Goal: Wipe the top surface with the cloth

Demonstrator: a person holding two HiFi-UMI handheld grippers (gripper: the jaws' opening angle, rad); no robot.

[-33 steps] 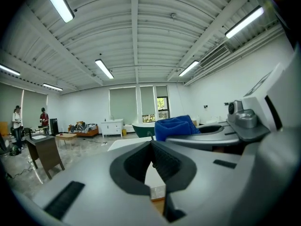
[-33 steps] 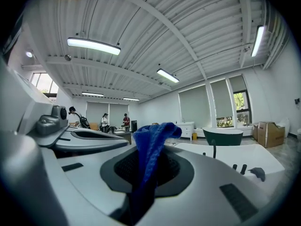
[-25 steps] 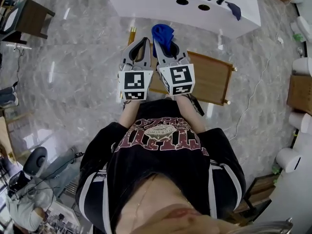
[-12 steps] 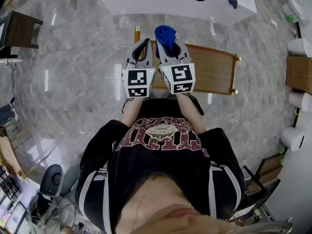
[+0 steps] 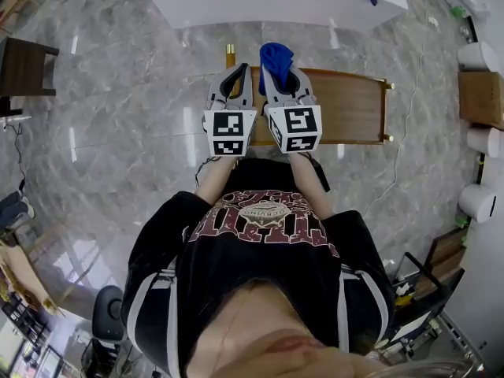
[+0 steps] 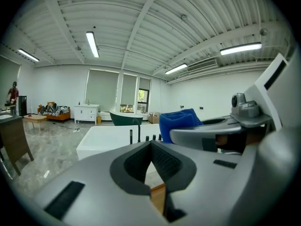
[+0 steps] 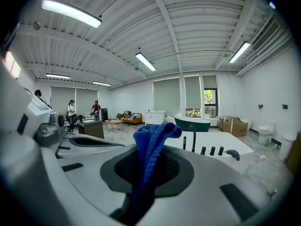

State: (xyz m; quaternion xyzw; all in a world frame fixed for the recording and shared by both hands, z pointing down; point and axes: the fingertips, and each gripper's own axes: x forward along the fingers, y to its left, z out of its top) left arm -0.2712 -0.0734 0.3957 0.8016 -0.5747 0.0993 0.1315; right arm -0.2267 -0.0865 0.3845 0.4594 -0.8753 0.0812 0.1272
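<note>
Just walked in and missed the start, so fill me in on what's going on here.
A person is holding a gripper in each hand, side by side over a low wooden table. The right gripper is shut on a blue cloth, which sticks out past its jaws. The left gripper is shut with nothing in it. The cloth does not appear to be pressed on any surface, so wiping has not visibly begun.

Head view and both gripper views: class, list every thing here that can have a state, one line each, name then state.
left tongs: shut, nothing between them.
right tongs: shut on the blue cloth.
blue cloth: bunched, sticking up out of the right tongs.
wooden table: standing upright, top bare where it shows.
</note>
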